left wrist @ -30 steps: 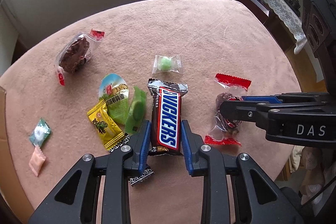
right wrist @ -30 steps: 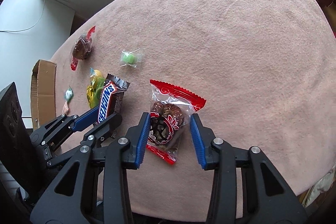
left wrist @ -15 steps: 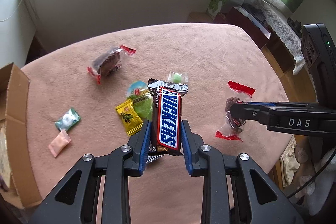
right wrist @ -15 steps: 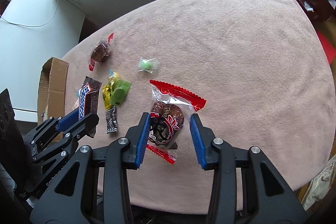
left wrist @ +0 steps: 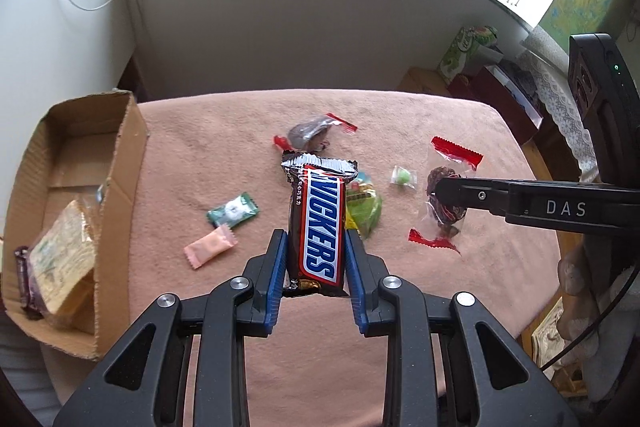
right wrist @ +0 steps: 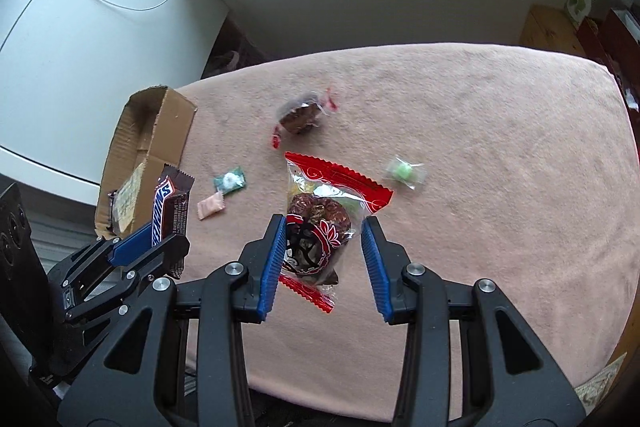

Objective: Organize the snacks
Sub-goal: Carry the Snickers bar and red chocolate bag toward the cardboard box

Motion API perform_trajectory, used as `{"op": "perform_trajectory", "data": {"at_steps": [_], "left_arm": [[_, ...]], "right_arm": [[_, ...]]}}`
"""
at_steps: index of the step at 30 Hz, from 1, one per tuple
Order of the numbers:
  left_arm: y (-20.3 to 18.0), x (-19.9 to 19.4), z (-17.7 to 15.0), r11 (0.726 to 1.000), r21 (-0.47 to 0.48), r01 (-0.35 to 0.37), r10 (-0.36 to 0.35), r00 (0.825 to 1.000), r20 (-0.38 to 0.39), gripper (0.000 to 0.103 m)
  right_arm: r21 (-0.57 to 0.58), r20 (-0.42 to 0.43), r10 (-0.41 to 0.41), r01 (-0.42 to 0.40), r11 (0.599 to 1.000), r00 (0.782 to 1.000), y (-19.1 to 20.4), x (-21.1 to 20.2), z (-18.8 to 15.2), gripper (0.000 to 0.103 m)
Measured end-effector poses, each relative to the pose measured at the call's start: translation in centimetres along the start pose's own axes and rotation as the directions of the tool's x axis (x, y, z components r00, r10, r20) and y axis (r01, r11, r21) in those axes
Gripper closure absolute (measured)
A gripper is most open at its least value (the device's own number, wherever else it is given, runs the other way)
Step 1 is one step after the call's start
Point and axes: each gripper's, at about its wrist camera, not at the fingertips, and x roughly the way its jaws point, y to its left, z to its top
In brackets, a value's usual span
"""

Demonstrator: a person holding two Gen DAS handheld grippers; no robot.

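Note:
My left gripper (left wrist: 316,247) is shut on a Snickers bar (left wrist: 318,219) and holds it well above the pink table; the bar also shows in the right wrist view (right wrist: 168,203). My right gripper (right wrist: 323,227) is shut on a clear red-ended packet of brown sweets (right wrist: 320,219), also lifted; this packet shows in the left wrist view (left wrist: 444,203). An open cardboard box (left wrist: 120,187) with snack packs inside stands at the table's left edge, also in the right wrist view (right wrist: 132,155).
On the table lie a second brown red-ended packet (left wrist: 312,137), a green ball sweet (left wrist: 403,177), a dark green packet (left wrist: 233,211), a pink packet (left wrist: 210,249) and green-yellow packets (left wrist: 362,205). Furniture (left wrist: 500,87) stands beyond the table's right edge.
Both grippers have risen well above the table with their snacks. The view has widened, and the cardboard box at the left has come into sight.

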Motion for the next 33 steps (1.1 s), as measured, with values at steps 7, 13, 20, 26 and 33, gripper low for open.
{"op": "perform_trajectory", "data": {"at_steps": [7, 13, 20, 26, 33], "left_arm": [[4.0, -2.2, -1.0, 0.995, -0.083, -0.052, 0.054, 0.998, 0.027, 0.076], [7.1, -3.8, -1.6, 0.984, -0.151, -0.090, 0.098, 0.994, 0.048, 0.076], [11.0, -4.9, -2.7, 0.961, -0.243, -0.131, 0.146, 0.988, 0.045, 0.076], [14.4, -5.5, -3.7, 0.933, -0.319, -0.164, 0.183, 0.983, 0.031, 0.076], [18.0, -5.7, -4.4, 0.897, -0.397, -0.193, 0.217, 0.976, 0.016, 0.076]], "right_arm": [[-0.097, -0.012, 0.034, -0.035, 0.995, 0.999, 5.1, 1.2, 1.6, 0.063], [-0.173, -0.030, 0.062, -0.066, 0.983, 0.998, 9.1, 2.4, 3.0, 0.063], [-0.261, -0.052, 0.081, -0.092, 0.961, 0.995, 13.9, 4.3, 4.4, 0.063], [-0.318, -0.075, 0.095, -0.114, 0.941, 0.993, 17.9, 6.3, 5.7, 0.063], [-0.391, -0.104, 0.089, -0.124, 0.912, 0.991, 22.4, 8.8, 7.8, 0.063]]}}
